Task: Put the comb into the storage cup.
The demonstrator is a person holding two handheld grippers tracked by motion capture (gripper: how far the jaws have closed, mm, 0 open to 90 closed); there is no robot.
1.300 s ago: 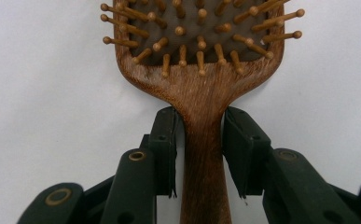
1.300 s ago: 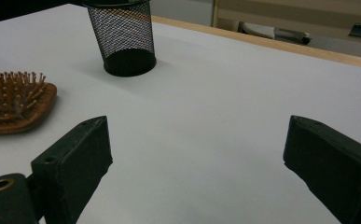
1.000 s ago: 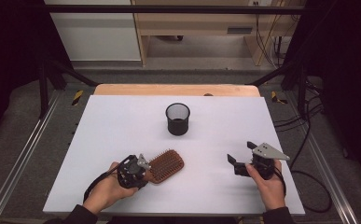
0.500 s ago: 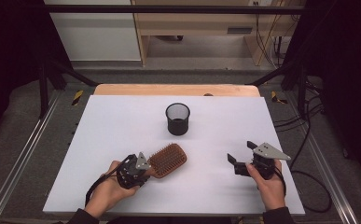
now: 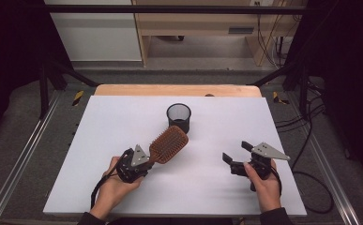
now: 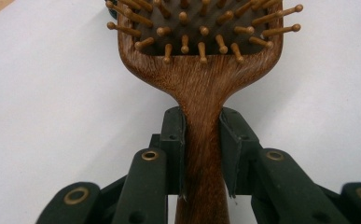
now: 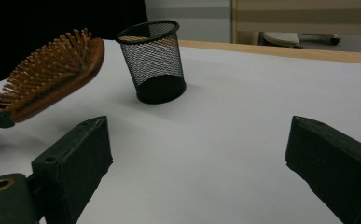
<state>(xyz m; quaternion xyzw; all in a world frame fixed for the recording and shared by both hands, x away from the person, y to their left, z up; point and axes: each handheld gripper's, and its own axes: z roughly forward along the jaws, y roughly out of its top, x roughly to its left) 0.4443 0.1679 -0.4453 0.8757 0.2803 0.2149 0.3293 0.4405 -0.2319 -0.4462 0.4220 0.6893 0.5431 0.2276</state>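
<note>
White board covered the table, with a wooden edge at the far side and dark floor, rails and cables all round. On it, toward the far middle, stood a black mesh cup. The left gripper pinched the brush by its handle, both pads pressed on the narrow neck just below the head, as the left gripper view showed. The brush was held clear of the board, its head angled up and toward the cup, bristles facing up. The right gripper hovered low over the near right of the board with its jaws spread and nothing between them.

Judging from this, the brush was bound for the cup. The grip sat far down the handle, so the heavy head could swing or twist in the pads. The head looked about as wide as the cup's mouth; a poor line could catch the rim and tip the light cup over.

The handle's end was hidden behind the jaws and hand. Whether the cup held anything was hard to tell through the mesh. The brush's head was cut off at the top of the left gripper view.
</note>
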